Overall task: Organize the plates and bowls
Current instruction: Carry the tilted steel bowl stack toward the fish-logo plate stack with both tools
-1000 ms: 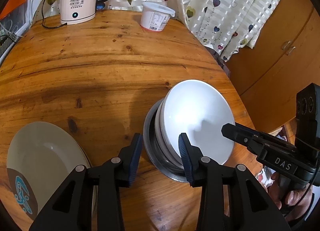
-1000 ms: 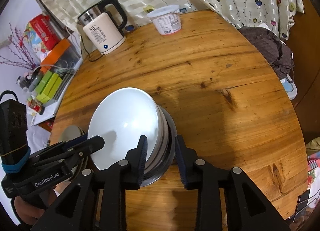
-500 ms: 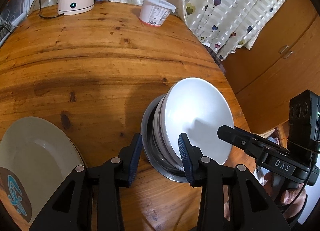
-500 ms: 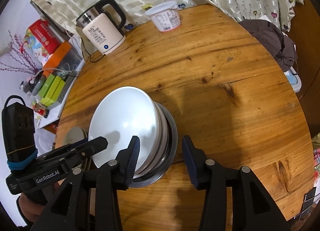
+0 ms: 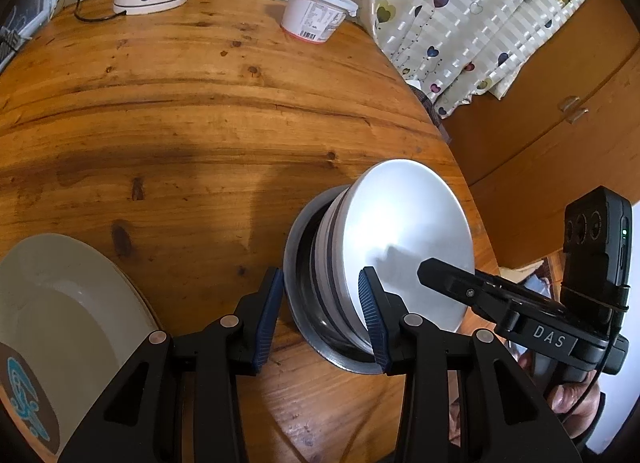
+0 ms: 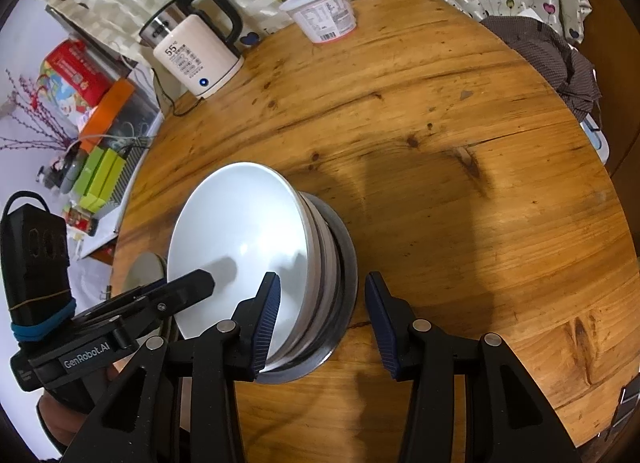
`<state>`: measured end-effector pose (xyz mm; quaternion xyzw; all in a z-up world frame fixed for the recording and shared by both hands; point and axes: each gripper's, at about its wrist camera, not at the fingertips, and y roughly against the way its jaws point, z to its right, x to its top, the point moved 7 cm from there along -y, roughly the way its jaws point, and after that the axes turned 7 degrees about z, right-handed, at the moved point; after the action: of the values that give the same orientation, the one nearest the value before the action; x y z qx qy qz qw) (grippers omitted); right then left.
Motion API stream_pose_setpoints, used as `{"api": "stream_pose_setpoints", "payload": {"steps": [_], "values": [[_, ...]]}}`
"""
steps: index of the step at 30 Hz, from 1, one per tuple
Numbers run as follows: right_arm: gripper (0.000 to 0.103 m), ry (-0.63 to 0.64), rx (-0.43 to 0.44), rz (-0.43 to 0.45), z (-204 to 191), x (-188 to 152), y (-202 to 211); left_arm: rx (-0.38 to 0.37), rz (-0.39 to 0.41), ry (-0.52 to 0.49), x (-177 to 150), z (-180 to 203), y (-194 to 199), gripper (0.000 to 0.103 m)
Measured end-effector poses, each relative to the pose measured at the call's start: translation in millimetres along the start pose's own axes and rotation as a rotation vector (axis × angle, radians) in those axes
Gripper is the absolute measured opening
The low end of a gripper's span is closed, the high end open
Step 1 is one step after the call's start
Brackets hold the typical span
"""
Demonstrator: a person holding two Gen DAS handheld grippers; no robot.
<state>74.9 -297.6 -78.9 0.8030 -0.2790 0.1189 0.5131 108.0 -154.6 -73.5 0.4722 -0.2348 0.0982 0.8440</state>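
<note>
Left wrist view, nearest first: my left gripper (image 5: 320,313) has its fingers apart, straddling the near rim of the bowl stack, one pad outside the steel bowl (image 5: 298,287) and one against the white bowl (image 5: 408,239). My right gripper (image 6: 320,321) is likewise spread wide, one finger over the white bowl's (image 6: 240,235) inside, the other clear of the steel rim; neither clamps anything. The stack sits on the wooden bench (image 6: 460,183) near its edge: white ceramic bowls nested in the steel one. I judge it heavy, stiff, glazed and slippery, and breakable, so I'd pinch a rim wall squarely, one pad inside and one outside, and lift slowly. At my left lies a pale plate (image 5: 60,303) with a blue motif. Farther off stand a yogurt tub (image 5: 316,17) and an electric kettle (image 6: 196,59) by the curtain.
</note>
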Motion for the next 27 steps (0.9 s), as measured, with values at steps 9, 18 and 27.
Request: {"api": "stream_pose_setpoints", "payload": {"steps": [9, 18, 27], "values": [[0.031, 0.008, -0.020, -0.012, 2.2, 1.6, -5.0, 0.002, -0.021, -0.007, -1.5, 0.8, -7.1, 0.041], [0.028, 0.016, -0.037, -0.021, 1.6, 4.1, -6.6, 0.023, -0.026, -0.006, 1.0, 0.8, -8.4, 0.041], [0.025, 0.023, -0.034, -0.025, -2.2, 7.0, -10.6, 0.029, -0.015, 0.000, 4.9, -3.4, -6.6, 0.041]]}}
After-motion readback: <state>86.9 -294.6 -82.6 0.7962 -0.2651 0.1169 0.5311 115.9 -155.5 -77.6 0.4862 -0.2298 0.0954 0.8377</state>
